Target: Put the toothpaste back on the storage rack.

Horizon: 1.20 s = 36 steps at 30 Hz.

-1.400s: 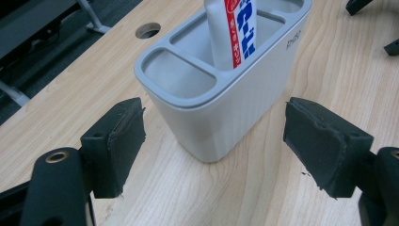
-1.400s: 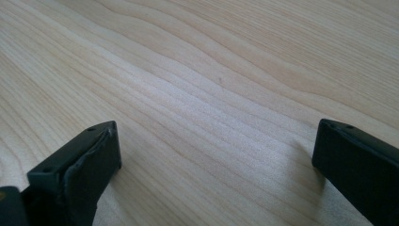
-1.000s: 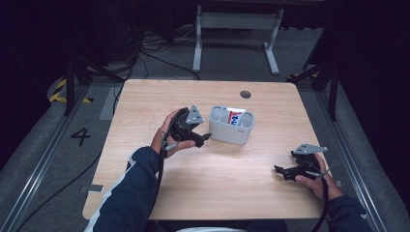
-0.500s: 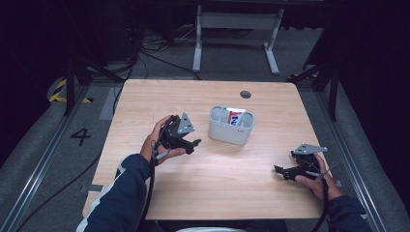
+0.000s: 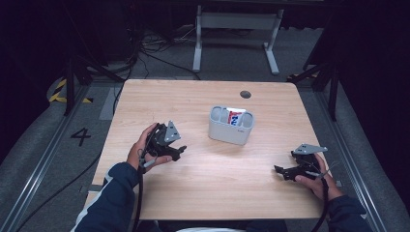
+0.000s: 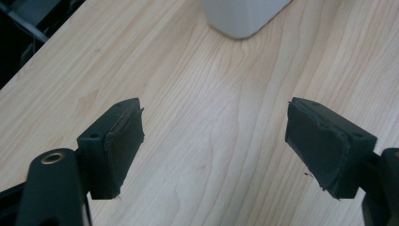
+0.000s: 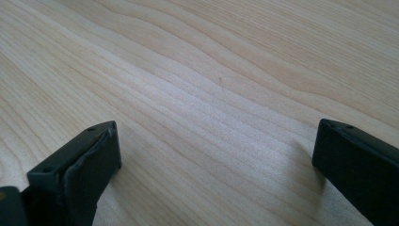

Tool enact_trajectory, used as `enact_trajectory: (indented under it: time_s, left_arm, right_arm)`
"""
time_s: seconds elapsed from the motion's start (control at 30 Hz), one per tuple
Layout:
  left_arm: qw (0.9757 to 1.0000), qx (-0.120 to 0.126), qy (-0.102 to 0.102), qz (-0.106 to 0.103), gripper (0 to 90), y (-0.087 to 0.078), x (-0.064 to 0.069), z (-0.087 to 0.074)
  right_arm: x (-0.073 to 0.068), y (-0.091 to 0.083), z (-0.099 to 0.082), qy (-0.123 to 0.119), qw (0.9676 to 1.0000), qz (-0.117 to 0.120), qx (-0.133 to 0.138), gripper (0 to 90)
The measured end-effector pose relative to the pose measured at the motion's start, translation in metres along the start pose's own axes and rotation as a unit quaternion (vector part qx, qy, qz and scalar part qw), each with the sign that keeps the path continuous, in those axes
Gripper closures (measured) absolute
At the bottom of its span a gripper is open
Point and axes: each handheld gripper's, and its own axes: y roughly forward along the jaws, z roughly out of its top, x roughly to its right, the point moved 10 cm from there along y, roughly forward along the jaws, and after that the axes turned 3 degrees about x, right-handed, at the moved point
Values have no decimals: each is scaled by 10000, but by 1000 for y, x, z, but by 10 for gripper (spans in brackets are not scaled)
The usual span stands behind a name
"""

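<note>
A grey compartmented holder (image 5: 231, 125) stands mid-table with a red, white and blue packet (image 5: 236, 117) upright in it. My left gripper (image 5: 180, 151) hovers low over the wood to the holder's left, jaws wide apart and empty. In the left gripper view its two black pads (image 6: 124, 136) frame bare wood, and the holder's lower wall (image 6: 242, 16) shows at the top. My right gripper (image 5: 280, 170) rests near the table's front right, held in a hand, open. Bare wood grain lies between the pads (image 7: 91, 155) in the right gripper view.
The wooden table (image 5: 203, 193) has a round dark cable hole (image 5: 245, 94) near its far edge. Beyond it are a grey floor, cables and a white stand's legs (image 5: 234, 43). A floor mark "4" (image 5: 80, 136) lies to the left.
My left gripper has drawn back from beside the holder toward the front left and sunk lower, still open and empty. The right gripper has stayed put.
</note>
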Motion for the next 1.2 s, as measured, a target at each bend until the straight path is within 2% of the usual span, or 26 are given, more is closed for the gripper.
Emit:
enact_trajectory:
  time_s: [0.17, 0.47, 0.63, 0.67, 0.87, 1.0, 1.03, 1.2]
  left_arm:
    - [9998, -152, -47, 69, 204, -6, -3, -22]
    - [9989, -425, -53, 171, 206, -16, -7, -49]
    - [9985, -513, -177, 120, 203, -22, -7, -61]
    - [9985, -474, -187, 186, 203, -24, -8, -62]
    - [9974, -664, -166, 214, 203, -29, -6, -78]
    - [9975, -641, -238, 187, 202, -33, -6, -85]
    - [9978, -569, -294, 193, 202, -33, -6, -86]
    - [9975, -614, -299, 188, 200, -38, -3, -97]
  right_arm:
    - [0, 0, 0, -1, 10000, 0, 1, 18]
    - [0, 0, 0, 3, 10000, -3, -1, 16]
    - [0, 0, 0, 3, 10000, -3, 0, 16]
    - [0, 0, 0, 3, 10000, -3, 0, 16]
    - [0, 0, 0, 2, 10000, -4, 0, 16]
    - [0, 0, 0, 3, 10000, 0, -1, 16]
    - [0, 0, 0, 2, 10000, 3, -2, 14]
    - [0, 1, 0, -15, 10000, 6, -5, 10]
